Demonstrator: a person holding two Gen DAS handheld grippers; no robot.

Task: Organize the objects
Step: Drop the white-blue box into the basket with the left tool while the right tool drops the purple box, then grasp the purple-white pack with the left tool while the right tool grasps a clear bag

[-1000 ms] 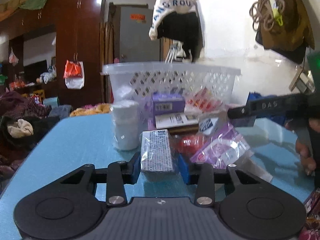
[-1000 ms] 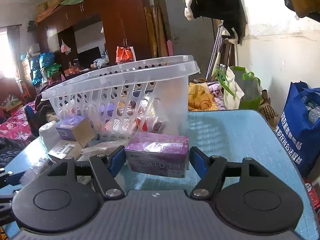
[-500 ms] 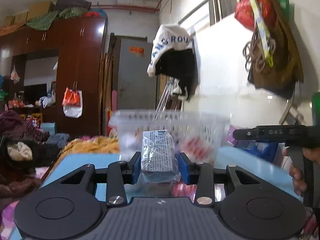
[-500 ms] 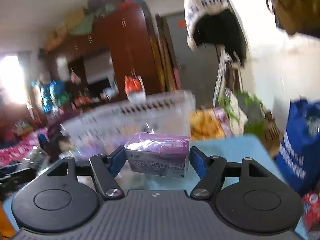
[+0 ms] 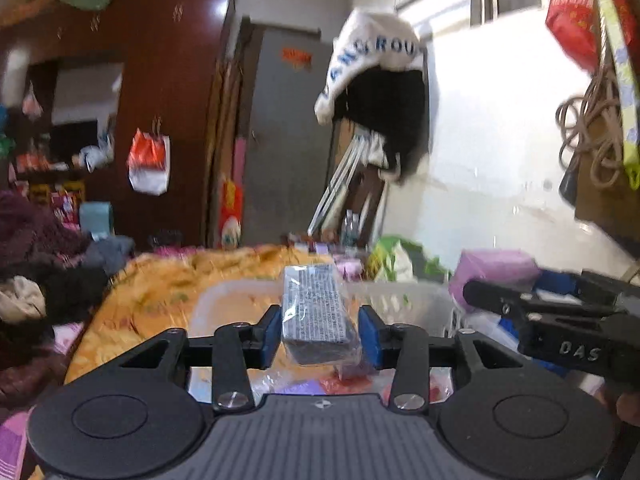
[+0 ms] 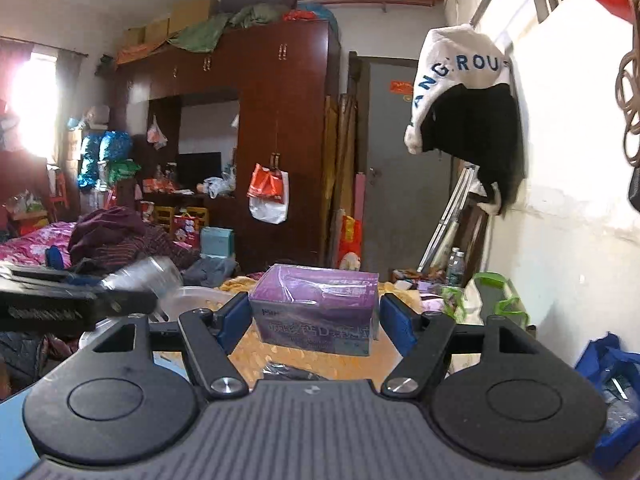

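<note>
My left gripper (image 5: pixel 320 332) hangs over the white plastic basket (image 5: pixel 224 294). A clear-wrapped packet with printed text (image 5: pixel 314 312) sits between its blue pads, still touching them, while the jaws are opening. My right gripper (image 6: pixel 314 320) has a purple box (image 6: pixel 316 304) between its pads, also still in contact, and its jaws are opening too. In the left wrist view the right gripper (image 5: pixel 560 320) and the purple box (image 5: pixel 496 268) show over the basket's right side. The right wrist view shows the basket's rim (image 6: pixel 192 292) at lower left.
Packets lie in the basket bottom (image 5: pixel 304 388). A blue table corner (image 6: pixel 12 420) shows at lower left. An orange blanket (image 5: pixel 168 280) lies beyond the basket. A blue bag (image 6: pixel 612 368) stands at the right, by the white wall (image 6: pixel 568 200) with hanging clothes.
Both grippers lifted their items off the table, then moved up and forward to above the basket. The packet and the purple box sit between the pads as before.
</note>
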